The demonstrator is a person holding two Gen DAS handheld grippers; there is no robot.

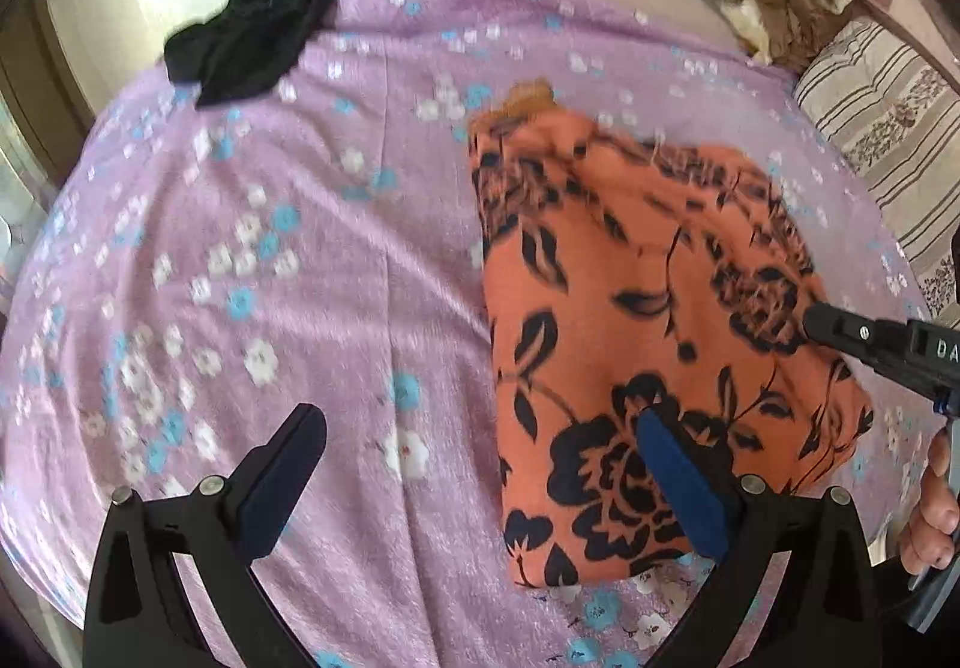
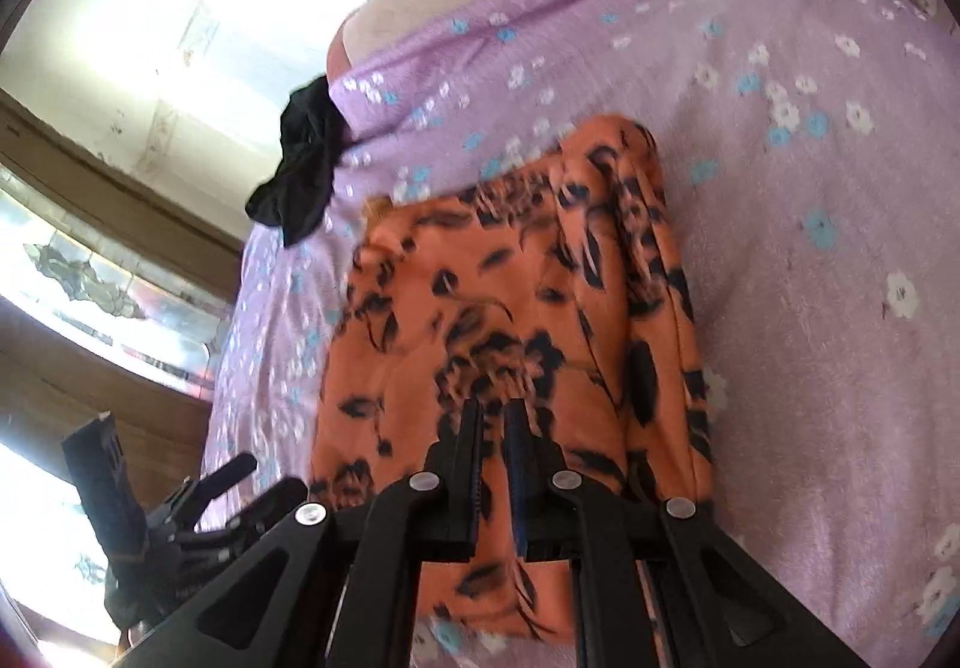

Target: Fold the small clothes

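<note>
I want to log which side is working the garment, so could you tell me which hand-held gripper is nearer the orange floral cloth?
Right. The right hand-held gripper is nearly closed over the orange floral cloth; the left hand-held gripper is open at its near left edge.

- The left gripper [image 1: 480, 479] hangs over the lilac flowered bedspread [image 1: 288, 260], jaws wide apart.
- An orange floral garment [image 1: 636, 320] lies folded on the bedspread's right half.
- The right gripper [image 1: 840, 335] touches the garment's right edge.
- A black garment [image 1: 252, 26] lies at the bedspread's far left corner.
</note>
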